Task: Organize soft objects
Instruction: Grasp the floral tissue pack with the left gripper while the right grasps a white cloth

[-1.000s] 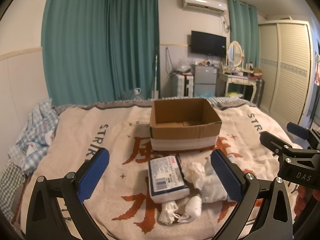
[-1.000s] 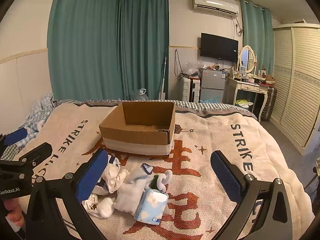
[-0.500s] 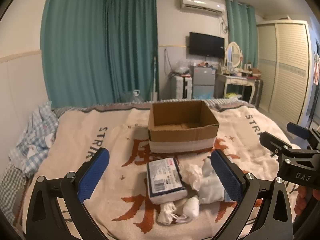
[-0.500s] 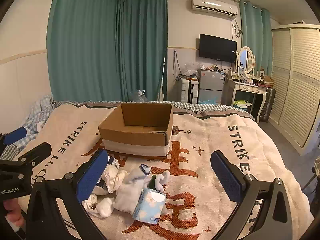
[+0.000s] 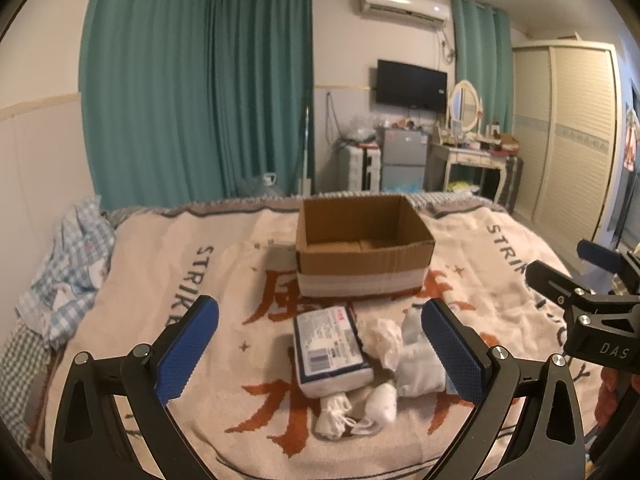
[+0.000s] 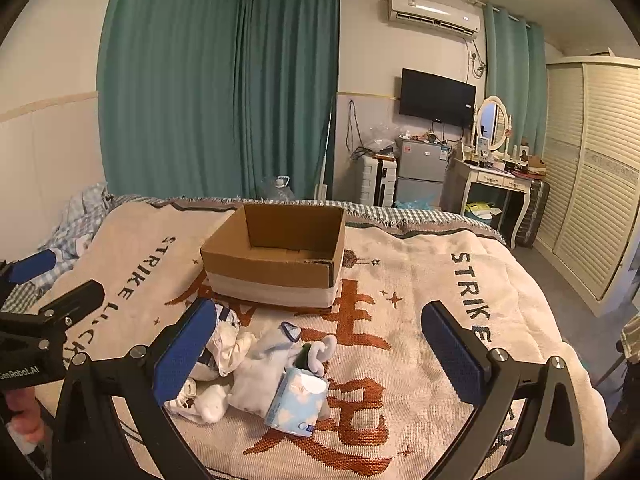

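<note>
An open cardboard box [image 5: 364,252] stands empty on the bed blanket; it also shows in the right wrist view [image 6: 276,260]. In front of it lies a pile of soft things: a white tissue pack with a printed label [image 5: 330,350], crumpled white cloths [image 5: 384,340], small white socks [image 5: 380,402], a white plush toy [image 6: 264,368] and a light blue tissue pack [image 6: 298,404]. My left gripper [image 5: 320,354] is open above the labelled pack. My right gripper [image 6: 320,356] is open above the plush toy and blue pack. Both are empty.
The beige blanket [image 6: 440,320] with orange and dark lettering covers the bed. Checked bedding [image 5: 68,272] is heaped at the left edge. Beyond the bed's far end stand a small fridge [image 6: 420,176], a dressing table [image 6: 496,176] and a wardrobe [image 6: 592,184].
Both grippers have drawn back and risen slightly, so the box and pile look a little farther off. Nothing was grasped or moved.
</note>
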`<state>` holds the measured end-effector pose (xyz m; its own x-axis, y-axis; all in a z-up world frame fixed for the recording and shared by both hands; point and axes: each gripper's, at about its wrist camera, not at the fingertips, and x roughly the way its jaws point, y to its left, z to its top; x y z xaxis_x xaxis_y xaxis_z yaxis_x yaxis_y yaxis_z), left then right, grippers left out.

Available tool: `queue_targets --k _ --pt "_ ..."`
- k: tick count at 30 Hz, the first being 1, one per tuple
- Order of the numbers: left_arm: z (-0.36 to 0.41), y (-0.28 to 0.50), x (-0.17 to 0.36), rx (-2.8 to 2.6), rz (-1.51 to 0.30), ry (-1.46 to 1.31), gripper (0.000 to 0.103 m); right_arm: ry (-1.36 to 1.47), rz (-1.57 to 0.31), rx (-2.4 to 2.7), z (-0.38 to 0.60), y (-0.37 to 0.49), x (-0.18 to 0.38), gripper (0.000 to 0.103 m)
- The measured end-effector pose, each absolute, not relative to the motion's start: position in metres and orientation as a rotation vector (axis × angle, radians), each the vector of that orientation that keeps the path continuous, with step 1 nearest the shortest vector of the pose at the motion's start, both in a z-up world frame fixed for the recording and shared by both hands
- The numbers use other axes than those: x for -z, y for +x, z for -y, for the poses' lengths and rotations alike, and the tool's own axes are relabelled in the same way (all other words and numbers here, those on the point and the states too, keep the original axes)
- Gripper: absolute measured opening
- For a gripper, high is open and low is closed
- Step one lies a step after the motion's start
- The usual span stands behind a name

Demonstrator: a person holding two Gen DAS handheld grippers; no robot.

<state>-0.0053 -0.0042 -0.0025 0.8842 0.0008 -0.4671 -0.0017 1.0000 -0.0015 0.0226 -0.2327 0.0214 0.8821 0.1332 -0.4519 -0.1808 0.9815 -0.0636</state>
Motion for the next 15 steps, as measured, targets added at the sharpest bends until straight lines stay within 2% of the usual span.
queue_targets --k 15 --pt "0.011 0.069 0.118 0.002 -0.797 -0.017 0.102 -0.135 -0.640 -0.145 0.227 0.081 0.051 0.103"
